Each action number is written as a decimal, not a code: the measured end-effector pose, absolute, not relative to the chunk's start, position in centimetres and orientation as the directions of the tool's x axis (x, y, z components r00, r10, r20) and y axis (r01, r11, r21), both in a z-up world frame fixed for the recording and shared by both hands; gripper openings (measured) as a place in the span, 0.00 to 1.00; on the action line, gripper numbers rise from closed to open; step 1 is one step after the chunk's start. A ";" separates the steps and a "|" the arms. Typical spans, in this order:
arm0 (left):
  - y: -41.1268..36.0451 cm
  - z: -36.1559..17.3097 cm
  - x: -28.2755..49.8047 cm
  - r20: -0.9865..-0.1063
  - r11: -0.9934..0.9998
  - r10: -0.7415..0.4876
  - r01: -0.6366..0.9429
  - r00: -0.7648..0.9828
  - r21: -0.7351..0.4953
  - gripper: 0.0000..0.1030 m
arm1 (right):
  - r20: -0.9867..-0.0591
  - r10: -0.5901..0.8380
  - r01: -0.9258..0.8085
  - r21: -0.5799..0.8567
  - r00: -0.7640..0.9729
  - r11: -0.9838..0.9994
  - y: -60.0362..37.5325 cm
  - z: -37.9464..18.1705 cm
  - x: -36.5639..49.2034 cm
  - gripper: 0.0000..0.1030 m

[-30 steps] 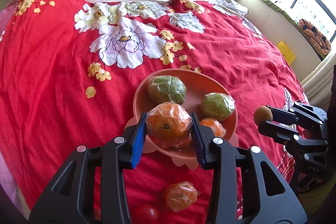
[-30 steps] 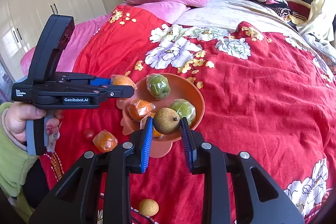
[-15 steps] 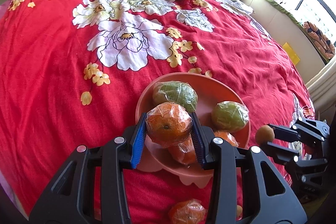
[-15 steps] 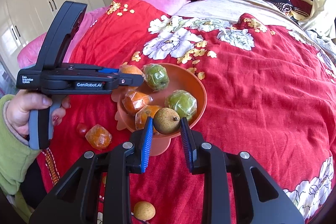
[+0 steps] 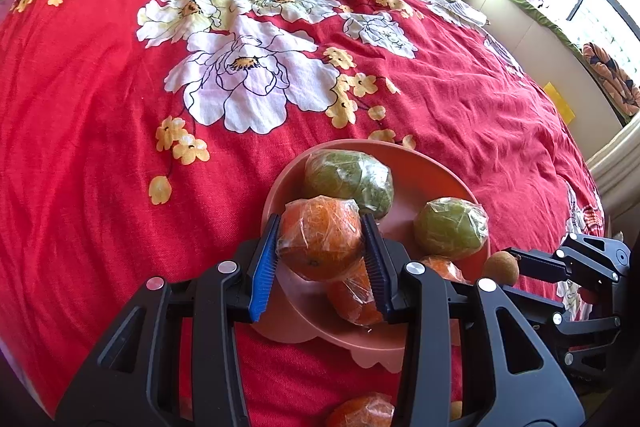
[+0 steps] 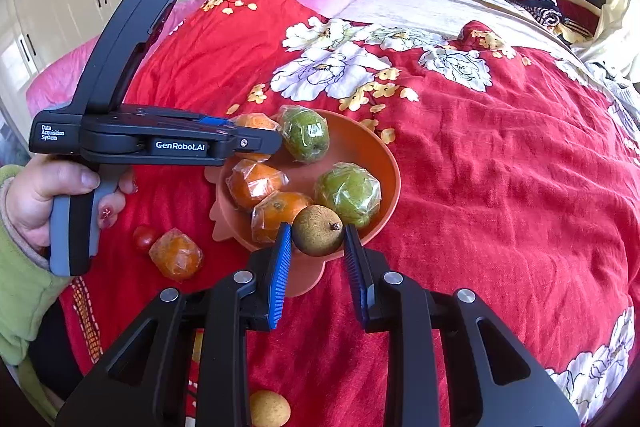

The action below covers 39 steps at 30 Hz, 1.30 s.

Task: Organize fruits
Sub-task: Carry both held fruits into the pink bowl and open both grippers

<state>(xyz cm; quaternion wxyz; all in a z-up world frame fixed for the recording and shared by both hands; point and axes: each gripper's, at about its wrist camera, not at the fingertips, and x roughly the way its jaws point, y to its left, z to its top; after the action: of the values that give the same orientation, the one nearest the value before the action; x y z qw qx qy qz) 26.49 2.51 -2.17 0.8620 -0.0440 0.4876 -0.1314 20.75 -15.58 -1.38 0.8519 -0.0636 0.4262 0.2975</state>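
While both tongs hold fruit, the left gripper [image 5: 320, 251] clamps an orange [image 5: 320, 239] directly above the bowl [image 5: 440, 183]; the right gripper [image 6: 318, 247] grips a longan [image 6: 318, 231] at its near rim.

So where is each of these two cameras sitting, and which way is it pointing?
Left wrist: rides on the left gripper, looking along its fingers, shut on a wrapped orange over the pink bowl; the right gripper pokes in from the right.
Right wrist: rides on the right gripper, shut on a brown fruit at the bowl's near rim; the person's left hand shows holding the other tool.
Shared: the bowl, two wrapped green fruits, the red floral bedspread.
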 end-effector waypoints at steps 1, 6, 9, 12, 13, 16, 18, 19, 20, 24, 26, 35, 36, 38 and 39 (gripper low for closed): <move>2.5 -2.2 26.5 -0.829 0.962 -0.269 0.184 0.489 -0.204 0.31 | -0.766 0.449 -0.562 0.141 0.459 0.815 -15.5 -1.5 20.8 0.25; 2.6 -2.3 26.6 -0.830 0.961 -0.270 0.184 0.488 -0.205 0.31 | -0.774 0.452 -0.569 0.147 0.444 0.809 -15.2 -1.9 21.0 0.25; 2.5 -2.3 26.6 -0.830 0.961 -0.271 0.183 0.488 -0.206 0.31 | -0.775 0.442 -0.563 0.137 0.451 0.815 -15.2 -2.1 21.2 0.25; 2.5 -2.4 26.6 -0.830 0.961 -0.271 0.183 0.488 -0.206 0.31 | -0.774 0.440 -0.561 0.134 0.455 0.817 -15.3 -2.2 21.5 0.25; 2.5 -2.4 26.6 -0.831 0.962 -0.269 0.183 0.487 -0.204 0.31 | -0.774 0.438 -0.560 0.132 0.458 0.818 -15.3 -2.1 21.6 0.25; 2.5 -2.4 26.6 -0.831 0.961 -0.270 0.183 0.487 -0.205 0.31 | -0.771 0.429 -0.557 0.118 0.470 0.822 -15.2 -2.2 21.8 0.25; 2.5 -2.4 26.6 -0.830 0.962 -0.269 0.183 0.488 -0.204 0.31 | -0.771 0.423 -0.557 0.109 0.476 0.823 -15.2 -2.2 21.9 0.25; 2.5 -2.4 26.6 -0.831 0.962 -0.269 0.183 0.488 -0.204 0.31 | -0.771 0.422 -0.556 0.107 0.477 0.824 -15.1 -2.2 22.0 0.25; 2.5 -2.4 26.6 -0.831 0.961 -0.270 0.183 0.487 -0.206 0.31 | -0.771 0.422 -0.555 0.107 0.478 0.825 -15.1 -2.2 22.0 0.25; 2.5 -2.4 26.5 -0.830 0.962 -0.270 0.184 0.488 -0.204 0.31 | -0.771 0.418 -0.555 0.102 0.481 0.826 -15.0 -2.3 22.1 0.25; 2.5 -2.4 26.5 -0.830 0.962 -0.270 0.183 0.487 -0.205 0.31 | -0.770 0.419 -0.554 0.103 0.481 0.826 -15.0 -2.2 22.1 0.25; 2.5 -2.4 26.5 -0.830 0.961 -0.270 0.184 0.488 -0.205 0.31 | -0.767 0.426 -0.557 0.109 0.480 0.824 -15.0 -2.0 21.9 0.34; 2.5 -2.4 26.5 -0.830 0.961 -0.270 0.184 0.487 -0.204 0.31 | -0.767 0.428 -0.557 0.112 0.479 0.823 -15.0 -2.0 21.8 0.34; 2.6 -2.4 26.6 -0.830 0.961 -0.270 0.182 0.488 -0.206 0.31 | -0.765 0.429 -0.556 0.112 0.481 0.823 -15.0 -1.8 21.6 0.37; 2.5 -2.4 26.5 -0.830 0.962 -0.270 0.183 0.488 -0.205 0.31 | -0.764 0.429 -0.556 0.113 0.481 0.824 -15.0 -1.8 21.6 0.37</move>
<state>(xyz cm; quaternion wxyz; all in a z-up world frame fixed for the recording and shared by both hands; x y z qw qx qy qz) 26.51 2.49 -2.40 0.8614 -0.0444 0.4887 -0.1315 21.59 -15.03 -1.77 0.8574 -0.0752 0.4204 0.2872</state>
